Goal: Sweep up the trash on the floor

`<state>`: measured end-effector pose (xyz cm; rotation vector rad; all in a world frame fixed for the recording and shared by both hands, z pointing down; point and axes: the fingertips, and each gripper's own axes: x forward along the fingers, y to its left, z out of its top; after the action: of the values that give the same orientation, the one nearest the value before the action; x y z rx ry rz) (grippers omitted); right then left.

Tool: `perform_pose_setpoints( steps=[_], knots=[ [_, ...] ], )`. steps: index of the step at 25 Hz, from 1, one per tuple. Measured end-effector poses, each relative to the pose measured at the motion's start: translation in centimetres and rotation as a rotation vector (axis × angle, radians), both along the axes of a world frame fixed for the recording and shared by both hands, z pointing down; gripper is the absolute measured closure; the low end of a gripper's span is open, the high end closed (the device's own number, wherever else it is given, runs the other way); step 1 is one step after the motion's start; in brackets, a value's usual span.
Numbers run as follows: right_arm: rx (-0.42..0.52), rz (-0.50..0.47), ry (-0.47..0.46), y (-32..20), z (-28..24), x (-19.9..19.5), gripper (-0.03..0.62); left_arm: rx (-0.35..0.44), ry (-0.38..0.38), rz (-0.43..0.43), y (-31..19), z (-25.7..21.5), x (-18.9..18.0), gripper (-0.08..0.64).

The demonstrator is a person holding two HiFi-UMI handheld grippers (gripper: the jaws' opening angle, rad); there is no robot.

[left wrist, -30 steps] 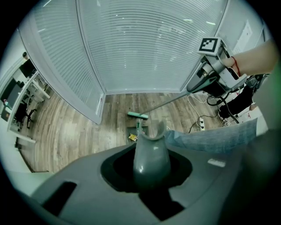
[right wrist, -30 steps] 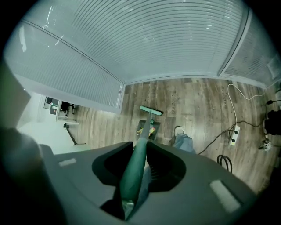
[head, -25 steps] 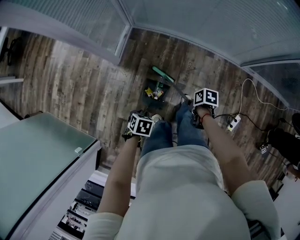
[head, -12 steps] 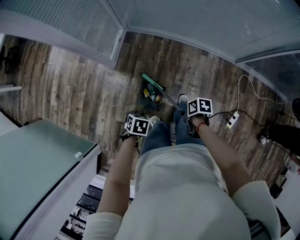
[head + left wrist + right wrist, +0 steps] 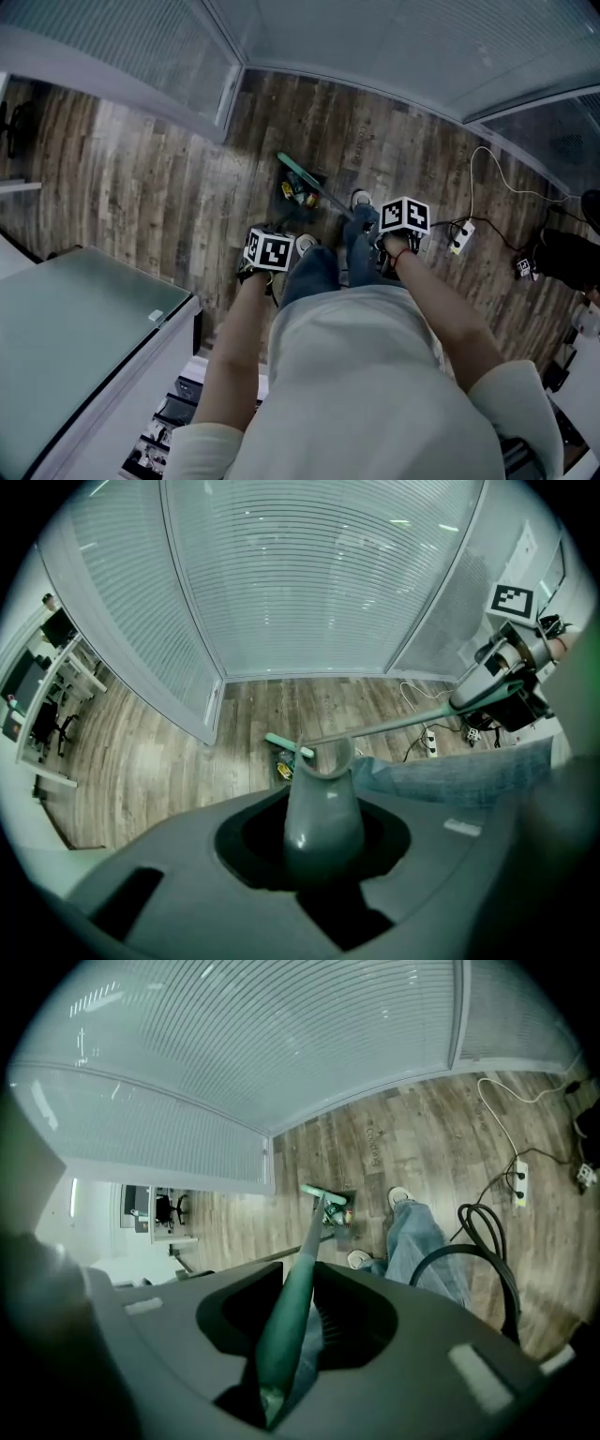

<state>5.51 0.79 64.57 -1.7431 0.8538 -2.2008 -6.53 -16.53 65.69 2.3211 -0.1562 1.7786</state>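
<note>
Wood-plank floor [image 5: 141,178] holds a dustpan [image 5: 285,190] with trash [image 5: 300,195]; left tongs [image 5: 322,841] closed on its grey handle [image 5: 321,799], right tongs [image 5: 286,1340] closed on the green broom handle [image 5: 298,1288]

I count one broom [image 5: 302,172], one dustpan [image 5: 284,199], one power strip [image 5: 463,237], two shoes [image 5: 361,199], and two claws: left claw [image 5: 265,255], right claw [image 5: 401,220].

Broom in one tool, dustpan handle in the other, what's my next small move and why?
Likely a short pull of the broom head toward your feet: the trash lies on the dustpan right by the head, the right tool is shut on the broom handle, the left tool on the dustpan handle.
</note>
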Motion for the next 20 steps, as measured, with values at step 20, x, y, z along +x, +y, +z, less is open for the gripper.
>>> perform_pose_setpoints(
  steps=[20],
  knots=[
    [0.002,0.187,0.078,5.1,-1.8,5.6,0.48,0.003,-0.001,0.005,0.3,0.0,0.0,0.463]
  ],
)
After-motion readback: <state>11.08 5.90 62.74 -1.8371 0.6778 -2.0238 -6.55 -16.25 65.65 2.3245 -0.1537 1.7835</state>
